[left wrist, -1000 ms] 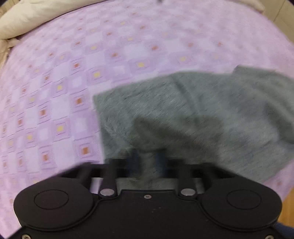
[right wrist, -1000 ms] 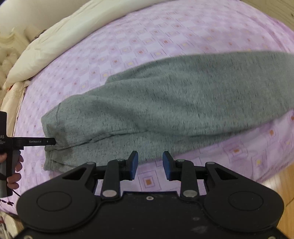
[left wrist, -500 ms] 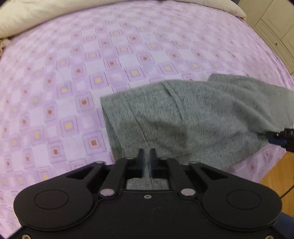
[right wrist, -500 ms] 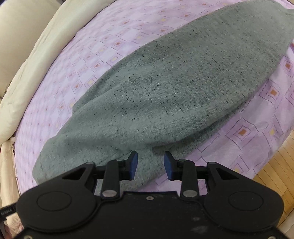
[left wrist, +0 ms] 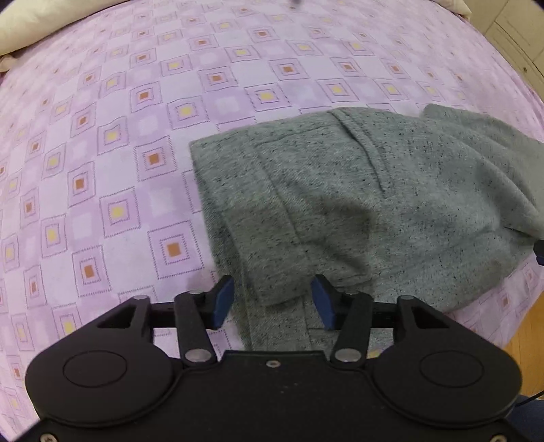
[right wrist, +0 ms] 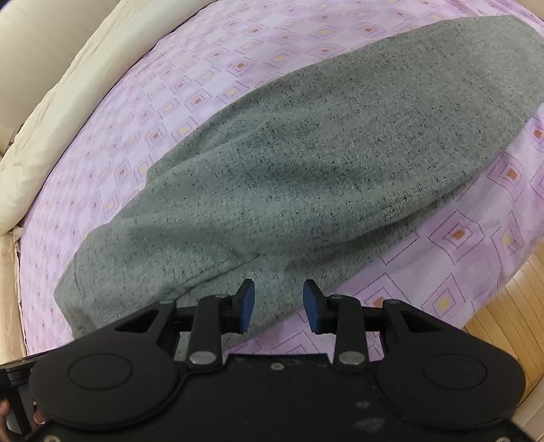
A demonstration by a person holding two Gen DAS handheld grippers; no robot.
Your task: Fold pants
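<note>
Grey pants (left wrist: pixel 357 210) lie on a bed under a purple checked bedspread (left wrist: pixel 112 142), near the bedspread's front edge, folded lengthwise into one long band. In the right wrist view the pants (right wrist: pixel 306 163) run from a rounded end near the cream pillow (right wrist: pixel 64 85) out to the far upper right, where the fisheye frame cuts them off.

The left gripper (left wrist: pixel 272 301) hovers at the waist end, jaws spread wide, a fold of grey cloth lying between the blue pads (left wrist: pixel 222 301) without being pinched. A pocket seam runs diagonally across the cloth just beyond. The right gripper (right wrist: pixel 278 306) is likewise spread, its pads straddling the near edge of the pants; whether they touch the cloth cannot be told.

Beyond the pants, bare bedspread stretches to a cream pillow (left wrist: pixel 30 23) at the head of the bed. Past the bedspread's front edge, a wooden floor (right wrist: pixel 503 306) shows. White cabinet doors (left wrist: pixel 516 30) stand beyond the far corner of the bed, mostly cut off.

A dark tip (left wrist: pixel 539 253) enters at the frame's right edge beside the pants, too cropped to identify. Each gripper's black body hides the bedspread nearest the camera
</note>
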